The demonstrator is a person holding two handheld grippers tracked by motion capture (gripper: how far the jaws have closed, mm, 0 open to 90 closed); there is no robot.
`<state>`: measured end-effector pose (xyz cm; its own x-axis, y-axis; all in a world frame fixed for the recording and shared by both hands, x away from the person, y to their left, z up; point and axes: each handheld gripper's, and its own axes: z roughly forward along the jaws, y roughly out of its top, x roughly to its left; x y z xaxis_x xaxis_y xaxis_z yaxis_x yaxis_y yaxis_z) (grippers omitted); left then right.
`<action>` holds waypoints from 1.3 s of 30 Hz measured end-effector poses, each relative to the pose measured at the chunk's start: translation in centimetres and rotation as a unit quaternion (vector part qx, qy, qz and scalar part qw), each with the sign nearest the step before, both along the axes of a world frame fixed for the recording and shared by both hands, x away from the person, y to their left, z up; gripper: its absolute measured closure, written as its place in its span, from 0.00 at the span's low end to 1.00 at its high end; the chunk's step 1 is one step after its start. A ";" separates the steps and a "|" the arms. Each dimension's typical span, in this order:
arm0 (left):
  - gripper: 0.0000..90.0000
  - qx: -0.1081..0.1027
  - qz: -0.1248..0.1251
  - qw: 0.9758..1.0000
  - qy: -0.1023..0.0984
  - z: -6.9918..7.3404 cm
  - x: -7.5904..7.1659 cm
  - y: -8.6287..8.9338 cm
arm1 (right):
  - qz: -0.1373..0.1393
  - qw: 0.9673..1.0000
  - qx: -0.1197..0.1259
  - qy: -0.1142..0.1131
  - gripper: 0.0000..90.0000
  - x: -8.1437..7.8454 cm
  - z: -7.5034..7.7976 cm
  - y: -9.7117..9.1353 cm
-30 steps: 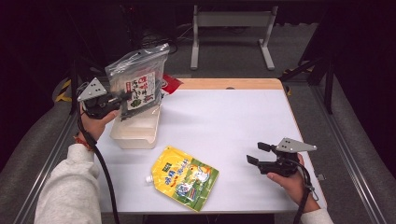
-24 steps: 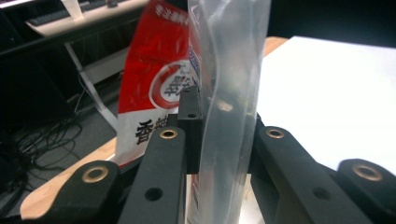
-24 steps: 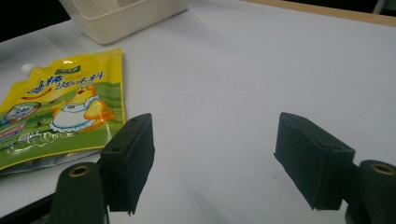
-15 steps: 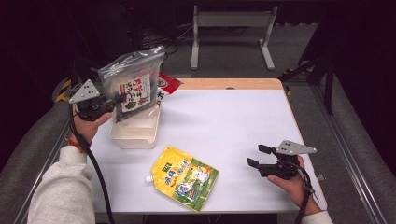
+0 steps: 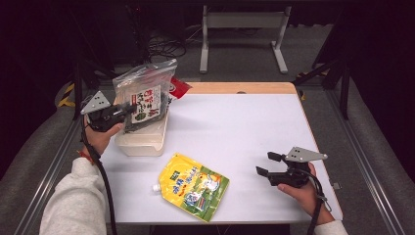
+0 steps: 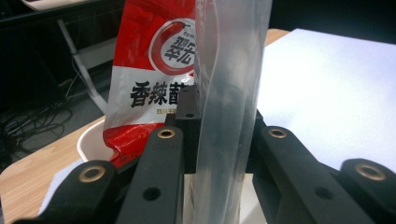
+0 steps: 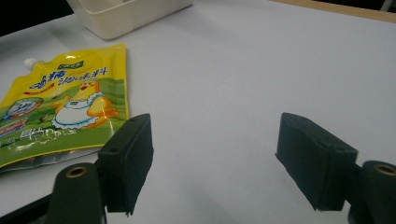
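My left gripper (image 5: 128, 108) is shut on the edge of a clear zip bag of dark seaweed (image 5: 144, 98) and holds it upright over the white plastic bin (image 5: 139, 144) at the table's left. In the left gripper view the clear bag (image 6: 229, 70) runs up between the jaws of my left gripper (image 6: 222, 112). A red snack packet (image 6: 154, 70) stands behind it in the bin (image 6: 91, 137). My right gripper (image 5: 265, 164) stands open near the front right, with nothing between its pads (image 7: 128, 158). A yellow spouted pouch (image 5: 193, 186) lies flat at front centre.
The red packet (image 5: 177, 89) leans out of the bin's far end. The white tabletop (image 5: 244, 127) stretches between the bin and my right hand. In the right gripper view the yellow pouch (image 7: 60, 107) lies left of the jaws and the bin (image 7: 126, 14) stands beyond.
My left hand has lowered the clear bag a little toward the bin. The right hand and the yellow pouch have stayed put.
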<state>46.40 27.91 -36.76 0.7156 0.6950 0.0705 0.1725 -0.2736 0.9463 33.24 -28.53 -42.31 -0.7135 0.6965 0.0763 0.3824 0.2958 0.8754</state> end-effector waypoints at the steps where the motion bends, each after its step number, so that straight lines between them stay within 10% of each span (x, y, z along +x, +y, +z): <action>1: 0.85 -0.002 0.002 1.000 -0.005 -0.2 -0.1 0.0 | 0.001 1.000 -0.001 0.000 0.30 0.0 0.0 0.0; 12: 0.69 0.010 0.039 0.999 0.015 -1.9 -0.7 0.7 | 0.008 1.000 -0.002 0.004 0.30 0.1 -0.1 0.3; 15: 0.70 0.044 0.040 0.998 0.023 -2.7 -1.1 0.7 | 0.010 1.000 -0.002 0.005 0.30 0.1 -0.1 0.3; 26: 0.79 0.054 0.037 0.998 0.005 -3.0 -0.9 0.2 | 0.017 1.000 -0.005 0.009 0.29 0.3 -0.2 0.7; 39: 0.80 0.024 0.037 0.999 0.010 -3.8 -0.2 1.0 | 0.022 1.000 -0.006 0.019 0.29 0.4 -0.6 0.9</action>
<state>46.16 28.89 -40.52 0.6632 0.7428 0.0915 0.2128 -0.3043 0.9285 33.65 -27.64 -42.88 -0.7395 0.6662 0.0964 0.4027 0.3230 0.8564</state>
